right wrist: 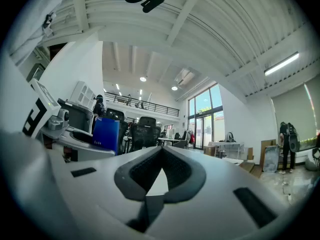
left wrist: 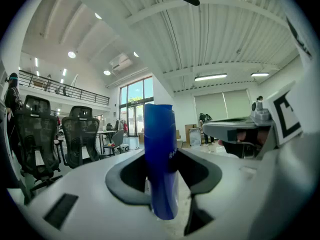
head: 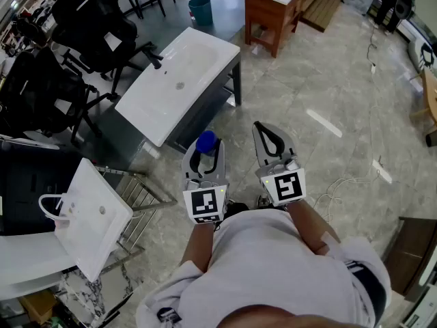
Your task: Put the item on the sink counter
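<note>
Bottle [head: 206,142], blue, sits low centre in the head view, clamped in the left gripper [head: 205,150]. The right gripper [head: 263,130] is beside it, jaws together, empty. We judge this the carry step: the white sink counter [head: 147,111] lies up-left of the bottle, well apart. The next move calls for stepping toward it, then lowering the bottle onto the flat rim. A second basin [head: 89,214] on a metal rack [head: 140,195] at lower left and office chairs [head: 89,19] at upper left crowd that side; the direct path looks free.

Left gripper view: pads press the upright bottle [left wrist: 161,159] mid-frame.

Right gripper view: jaws meet, nothing between; the bottle [right wrist: 105,134] shows at left.
</note>
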The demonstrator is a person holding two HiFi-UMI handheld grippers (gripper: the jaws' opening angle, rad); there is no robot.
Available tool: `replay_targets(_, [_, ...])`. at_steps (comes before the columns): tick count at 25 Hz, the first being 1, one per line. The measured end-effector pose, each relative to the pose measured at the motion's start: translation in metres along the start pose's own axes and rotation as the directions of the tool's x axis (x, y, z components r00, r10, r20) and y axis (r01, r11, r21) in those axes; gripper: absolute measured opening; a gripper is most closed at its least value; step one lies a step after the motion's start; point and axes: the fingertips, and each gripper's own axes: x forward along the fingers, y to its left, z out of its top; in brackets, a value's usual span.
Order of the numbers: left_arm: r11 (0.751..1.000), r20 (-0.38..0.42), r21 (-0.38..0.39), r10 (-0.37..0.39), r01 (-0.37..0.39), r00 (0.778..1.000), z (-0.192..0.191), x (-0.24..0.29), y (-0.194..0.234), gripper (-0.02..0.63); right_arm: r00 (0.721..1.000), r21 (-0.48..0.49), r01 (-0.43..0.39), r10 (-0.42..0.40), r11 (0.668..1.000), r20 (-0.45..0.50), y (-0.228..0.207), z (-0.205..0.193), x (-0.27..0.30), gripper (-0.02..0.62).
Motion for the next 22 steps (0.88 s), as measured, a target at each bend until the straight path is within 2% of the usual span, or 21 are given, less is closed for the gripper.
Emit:
replay_targets(3, [1.0,-0.003,-0.007,-0.003,0.003,1.0,-0.003,0.004,0.003,0.178,1.0,-0.001,0.008,-0.008,1.0,0.016,-0.001,0.001,0.007,0.005])
replay_targets(7, [1.0,-0.006,-0.016,-0.005,0.005,1.0,-0.008,0.001,0.009,0.176,1.0,-0.006,0.007,-0.007,1.0,-0.009,0.005,-0.005,0.01,0.005])
replay_targets(10, [1.0,-0.007,-0.021,-0.014,0.014,1.0,-0.013,0.001,0.019,0.176,0.998,0.011,-0.057,0.057,0.998,-0.02,0.024,-0.013,0.019,0.005])
replay_targets(13, [0.999,-0.011,-0.036,-0.022,0.022,1.0,-0.021,0.0,0.033,0.176,0.994,-0.035,-0.106,0.104,0.994,-0.037,0.044,-0.02,0.031,0.005])
replay_targets(22, [0.993,-0.028,-0.094,-0.081,0.078,0.996,-0.041,-0.008,0.052,0.176,0.992,-0.03,-0.069,0.066,0.997,-0.105,0.051,-0.042,0.035,0.005])
